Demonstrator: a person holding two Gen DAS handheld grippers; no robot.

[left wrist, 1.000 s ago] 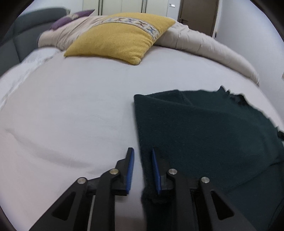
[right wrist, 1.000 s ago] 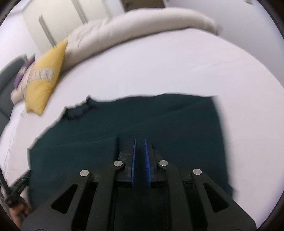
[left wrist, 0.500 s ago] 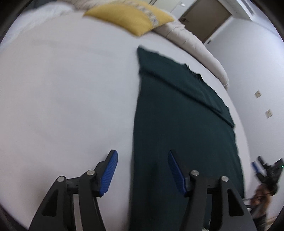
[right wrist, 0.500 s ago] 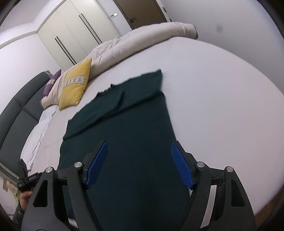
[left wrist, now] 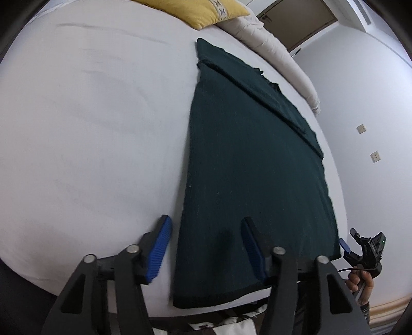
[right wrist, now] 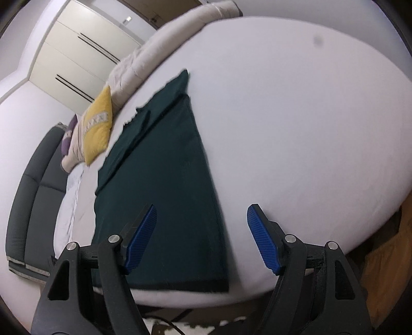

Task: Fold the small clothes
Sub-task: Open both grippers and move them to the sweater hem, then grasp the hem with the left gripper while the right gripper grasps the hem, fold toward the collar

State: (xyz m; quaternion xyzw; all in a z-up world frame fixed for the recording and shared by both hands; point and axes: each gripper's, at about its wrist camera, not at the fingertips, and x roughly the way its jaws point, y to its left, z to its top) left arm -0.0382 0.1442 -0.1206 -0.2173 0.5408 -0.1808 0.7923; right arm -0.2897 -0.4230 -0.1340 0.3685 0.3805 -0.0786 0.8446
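Observation:
A dark green knitted garment [left wrist: 252, 165] lies flat on the white bed [left wrist: 90, 128], its far part folded over as a narrow band; it also shows in the right wrist view [right wrist: 164, 185]. My left gripper [left wrist: 206, 247] is open and empty, held above the garment's near left corner. My right gripper [right wrist: 200, 237] is open and empty above the near right corner. The right gripper also shows small at the lower right of the left wrist view [left wrist: 360, 247], held by a hand.
A yellow pillow [left wrist: 195, 10] and a beige duvet [left wrist: 273, 43] lie at the far side of the bed. The right wrist view shows a dark headboard [right wrist: 33, 195], wardrobe doors [right wrist: 77, 64] and wooden floor [right wrist: 386, 257] past the bed's edge.
Both grippers let go of the garment, opened wide and pulled back toward the near edge of the bed. The garment now lies flat and spread out.

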